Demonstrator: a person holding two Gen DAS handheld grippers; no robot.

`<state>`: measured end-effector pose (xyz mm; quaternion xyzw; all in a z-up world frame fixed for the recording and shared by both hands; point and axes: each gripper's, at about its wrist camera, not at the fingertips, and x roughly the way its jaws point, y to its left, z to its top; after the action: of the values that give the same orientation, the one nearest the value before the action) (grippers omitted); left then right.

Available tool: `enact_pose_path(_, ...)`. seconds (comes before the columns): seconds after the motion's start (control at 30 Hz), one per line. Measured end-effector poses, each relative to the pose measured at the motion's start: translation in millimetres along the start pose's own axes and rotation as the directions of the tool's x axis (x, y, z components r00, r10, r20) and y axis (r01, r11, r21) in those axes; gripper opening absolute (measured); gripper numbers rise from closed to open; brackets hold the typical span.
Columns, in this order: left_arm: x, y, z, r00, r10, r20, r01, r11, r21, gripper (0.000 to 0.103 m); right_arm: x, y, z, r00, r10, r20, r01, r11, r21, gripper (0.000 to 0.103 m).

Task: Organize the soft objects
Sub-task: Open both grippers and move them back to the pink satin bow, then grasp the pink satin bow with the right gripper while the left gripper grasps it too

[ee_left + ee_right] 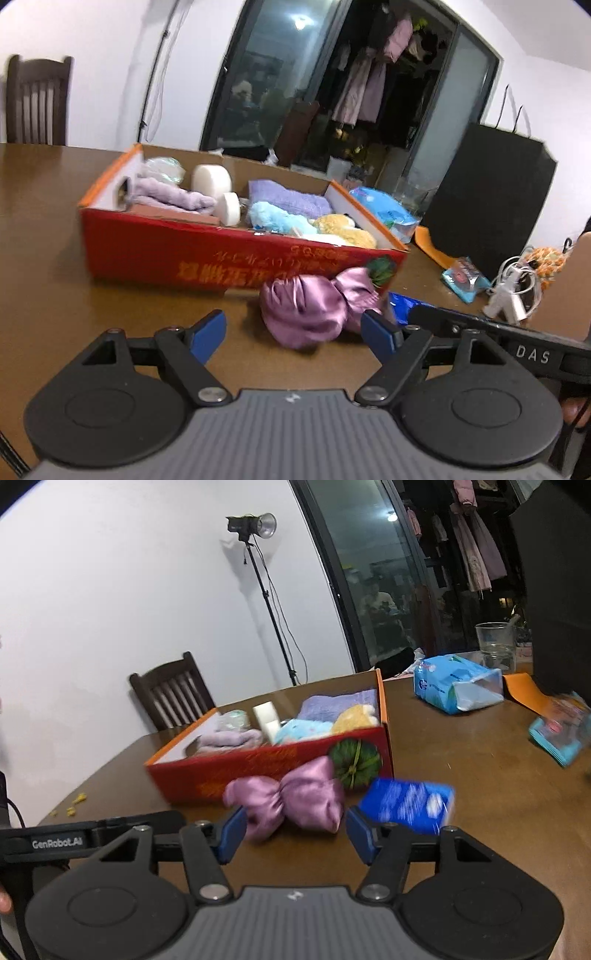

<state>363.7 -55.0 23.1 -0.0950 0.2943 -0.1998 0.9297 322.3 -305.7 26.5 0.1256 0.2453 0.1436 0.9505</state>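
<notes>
The purple satin pouch [306,314] lies on the brown wooden counter [48,280], just in front of the red box [207,254], touching no tool. The left tool [293,332] and the right tool [295,834] both stand open before the pouch, with nothing between the fingers. A blue packet [410,805] lies just right of the pouch. In the box are towels and plush toys. Behind the box stand a dark chair [173,690], a white wall and a glass door.

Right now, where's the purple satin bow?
In both wrist views the purple satin bow lies on the table, outside the red box against its near wall, between a green scrunchie-like item and both grippers' fingers.
</notes>
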Motion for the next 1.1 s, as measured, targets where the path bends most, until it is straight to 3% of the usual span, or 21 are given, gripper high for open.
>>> enact_pose_path(0.1,36.7,3.7,5.0,0.998,0.031,-0.053,-0.031,0.999,0.007,0.082,33.4,-7.5,14.0,1.0,-0.019,-0.01,0.019,1.0,0.018,0.058)
enact_pose_path(0.17,52.7,8.8,5.2,0.996,-0.009,-0.093,0.005,0.999,-0.04,0.079,51.5,-14.2,19.1,0.999,-0.005,-0.036,0.006,1.0,0.03,0.058)
enact_pose_path(0.23,57.1,10.8,3.9,0.996,-0.046,-0.083,0.042,0.998,-0.056,0.067,67.3,-22.0,22.3,0.997,-0.021,-0.071,0.024,0.999,0.046,0.057)
enact_pose_path(0.27,58.0,10.4,3.3,0.994,-0.066,-0.09,0.062,0.997,-0.048,0.05,72.5,-25.4,22.3,0.997,-0.02,-0.079,0.025,0.998,0.056,0.056)
enact_pose_path(0.3,58.0,9.4,1.8,0.991,-0.098,-0.097,0.094,0.995,-0.037,0.041,76.5,-28.4,22.2,0.996,-0.007,-0.086,0.013,0.998,0.069,0.052)
enact_pose_path(0.33,56.9,7.0,0.7,0.99,-0.102,-0.1,0.1,0.995,-0.023,0.038,80.1,-30.6,21.3,0.995,0.006,-0.098,0.002,0.997,0.077,0.044)
enact_pose_path(0.4,52.5,2.3,-2.6,0.99,-0.094,-0.106,0.097,0.995,0.018,0.028,84.2,-30.4,17.8,0.994,0.027,-0.108,-0.019,0.997,0.076,0.04)
enact_pose_path(0.5,36.3,-2.8,-7.3,0.989,-0.095,-0.11,0.098,0.995,0.028,0.023,80.3,-21.5,15.3,0.991,0.051,-0.124,-0.046,0.998,0.048,0.026)
enact_pose_path(0.63,-4.3,-4.4,-26.8,0.989,-0.112,-0.094,0.115,0.993,0.029,0.023,47.6,-2.3,0.5,0.987,0.071,-0.142,-0.072,0.997,0.0,0.022)
enact_pose_path(0.8,-63.7,-13.7,-65.4,0.987,-0.132,-0.086,0.137,0.989,0.05,0.024,-19.7,13.3,-45.7,0.983,0.131,-0.131,-0.131,0.991,0.009,0.021)
enact_pose_path(0.87,-81.0,-14.0,-75.8,0.987,-0.141,-0.076,0.143,0.989,0.025,0.032,-40.4,17.1,-58.1,0.981,0.15,-0.124,-0.148,0.989,0.028,0.021)
enact_pose_path(1.0,-103.4,-10.7,-79.3,0.985,-0.17,-0.037,0.169,0.985,-0.022,0.057,-57.9,27.7,-75.2,0.98,0.15,-0.131,-0.152,0.988,-0.008,0.02)
enact_pose_path(1.1,-103.4,-9.8,-74.3,0.986,-0.167,0.004,0.167,0.985,-0.037,0.061,-59.0,31.5,-80.2,0.979,0.145,-0.145,-0.152,0.988,-0.035,0.02)
